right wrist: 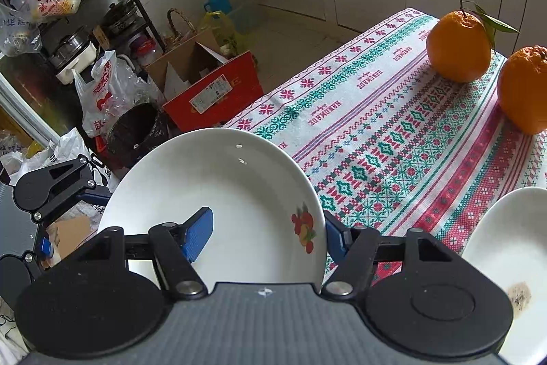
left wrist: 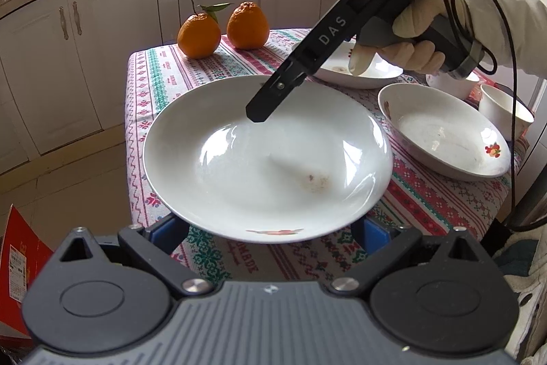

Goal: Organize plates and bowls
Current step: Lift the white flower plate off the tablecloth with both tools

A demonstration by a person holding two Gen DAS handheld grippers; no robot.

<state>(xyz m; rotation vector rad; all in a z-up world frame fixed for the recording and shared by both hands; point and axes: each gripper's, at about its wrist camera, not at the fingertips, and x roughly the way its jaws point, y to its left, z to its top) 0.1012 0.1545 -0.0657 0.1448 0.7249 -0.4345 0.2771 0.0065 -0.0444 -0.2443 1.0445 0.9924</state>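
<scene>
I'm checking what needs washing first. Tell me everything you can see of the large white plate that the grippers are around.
The white plate looks like glossy ceramic, shallow and round, with a red fruit decal on its rim and a brownish food stain inside. It sits over the near edge of the tablecloth, between the left gripper's open blue fingers; the right gripper straddles its far rim.
</scene>
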